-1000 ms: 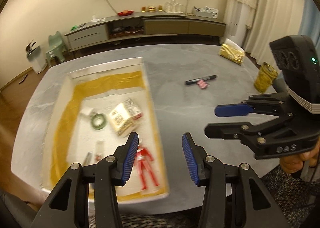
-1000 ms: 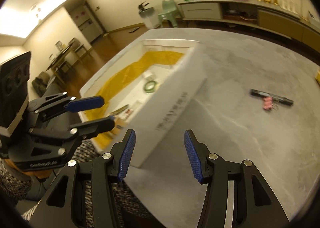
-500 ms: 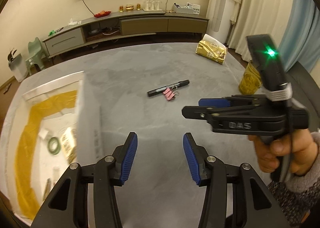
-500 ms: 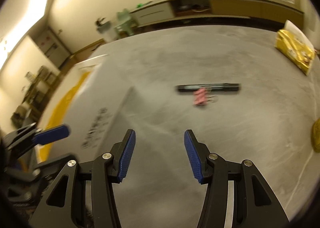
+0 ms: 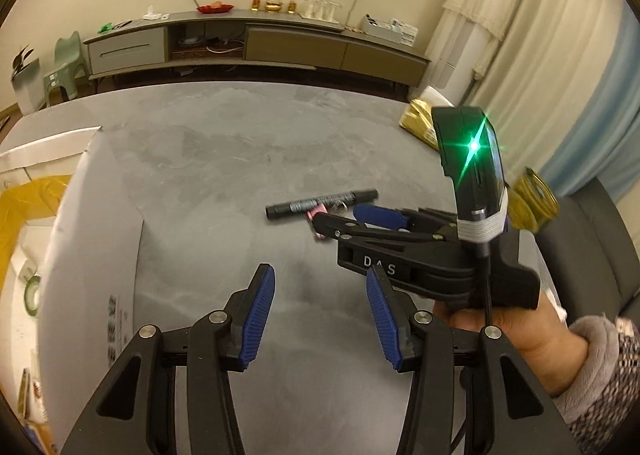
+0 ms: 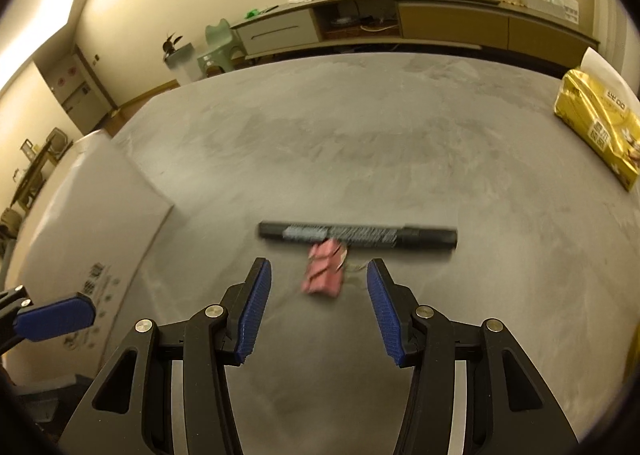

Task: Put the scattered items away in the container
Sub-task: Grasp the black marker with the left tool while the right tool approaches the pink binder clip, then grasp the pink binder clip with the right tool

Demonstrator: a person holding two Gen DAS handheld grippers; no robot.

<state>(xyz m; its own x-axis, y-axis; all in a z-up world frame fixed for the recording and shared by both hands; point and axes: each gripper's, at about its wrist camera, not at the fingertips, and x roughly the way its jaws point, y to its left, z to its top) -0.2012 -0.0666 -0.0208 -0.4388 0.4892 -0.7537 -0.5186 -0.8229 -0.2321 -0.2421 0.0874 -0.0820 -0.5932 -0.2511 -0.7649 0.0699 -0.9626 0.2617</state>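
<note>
Right wrist view: right hand-held gripper [image 6: 319,305] spread wide, empty, low over the grey desk [image 6: 360,143], pink binder clips [image 6: 325,275] between its fingers, touching the black marker [image 6: 357,235] just beyond. White container [image 6: 92,223] at the left edge; gold pack [image 6: 596,123] far right. Bare desk between them. Left hand-held gripper [image 5: 320,315] also spread, empty, beside the container wall [image 5: 92,255].

The marker [image 6: 357,236] lies crosswise mid-table [image 6: 360,143]. The clip [image 6: 324,272] touches the marker's near side. The box [image 6: 92,215] stands left of the marker, well apart. A packet [image 6: 600,127] lies far right of the marker, towards the table's back edge.
</note>
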